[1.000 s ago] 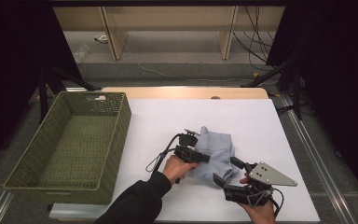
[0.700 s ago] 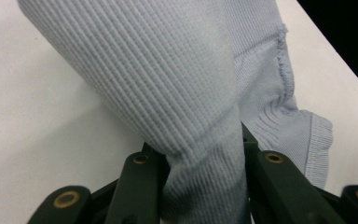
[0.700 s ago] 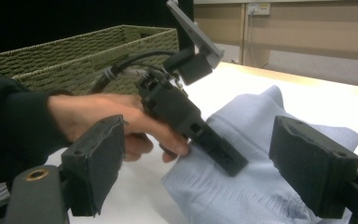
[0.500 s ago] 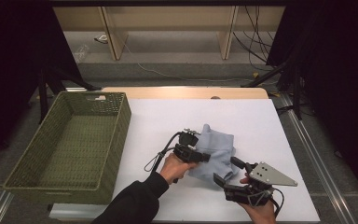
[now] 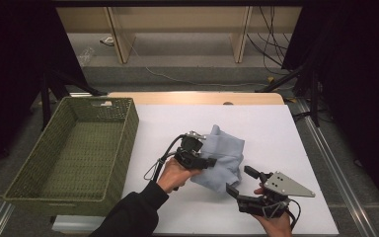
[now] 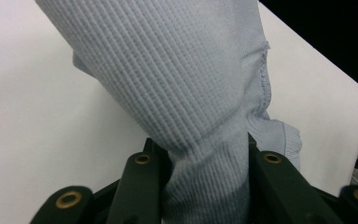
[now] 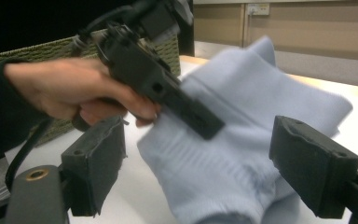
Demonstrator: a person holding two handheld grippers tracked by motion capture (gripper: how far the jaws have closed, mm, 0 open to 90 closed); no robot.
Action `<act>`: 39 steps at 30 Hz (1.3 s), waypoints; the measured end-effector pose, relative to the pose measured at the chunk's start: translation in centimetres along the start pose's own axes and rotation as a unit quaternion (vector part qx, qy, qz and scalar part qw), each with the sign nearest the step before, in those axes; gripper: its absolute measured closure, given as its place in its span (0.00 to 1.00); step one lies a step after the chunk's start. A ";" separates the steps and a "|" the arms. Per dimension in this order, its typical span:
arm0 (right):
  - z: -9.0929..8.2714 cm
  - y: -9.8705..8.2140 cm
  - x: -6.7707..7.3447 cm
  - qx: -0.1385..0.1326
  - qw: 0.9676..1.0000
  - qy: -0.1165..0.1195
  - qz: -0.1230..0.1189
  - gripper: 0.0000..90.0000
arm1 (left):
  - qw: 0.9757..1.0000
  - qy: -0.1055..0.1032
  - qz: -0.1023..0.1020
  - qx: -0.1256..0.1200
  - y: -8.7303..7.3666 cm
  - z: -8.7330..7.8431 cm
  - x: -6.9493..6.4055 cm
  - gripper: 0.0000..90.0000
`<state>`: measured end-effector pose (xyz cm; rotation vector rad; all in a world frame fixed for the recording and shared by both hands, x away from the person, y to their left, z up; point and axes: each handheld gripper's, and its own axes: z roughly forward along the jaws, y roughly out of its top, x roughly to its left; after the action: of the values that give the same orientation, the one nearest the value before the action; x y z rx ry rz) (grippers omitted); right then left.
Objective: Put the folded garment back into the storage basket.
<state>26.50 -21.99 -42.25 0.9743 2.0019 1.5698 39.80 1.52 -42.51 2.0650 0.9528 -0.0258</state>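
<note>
Now, left claw (image 5: 208, 162): sitting at centre of the high view, jaws clamping a fold of the cloth, which is bunching between them in the left gripper view.
Cloth (image 5: 224, 158): pale blue ribbed knit, lying crumpled on the white table (image 5: 276, 133) just right of centre, one part being lifted.
Right claw (image 5: 242, 180): hovering at lower right of the high view, jaws standing wide apart, gripping nothing, pointing at the cloth's near edge.
Basket (image 5: 39, 163): green woven, sitting at the left of the frame, well apart from the cloth.
</note>
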 end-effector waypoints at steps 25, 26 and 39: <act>0.1 0.0 0.0 0.001 1.000 0.001 0.004 0.21 | 0.995 -0.020 -0.041 -0.094 0.5 -10.1 3.6 0.79; 0.1 0.0 0.0 0.001 1.000 0.001 0.004 0.21 | 0.994 -0.020 -0.043 -0.098 0.5 -10.5 3.7 0.79; 0.0 0.0 0.0 0.001 1.000 0.002 0.003 0.21 | 0.988 -0.018 -0.055 -0.141 0.1 -15.3 5.1 0.79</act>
<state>26.53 -21.96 -42.27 0.9783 2.0064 1.5745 38.83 15.35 -34.26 1.7458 0.9874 0.0144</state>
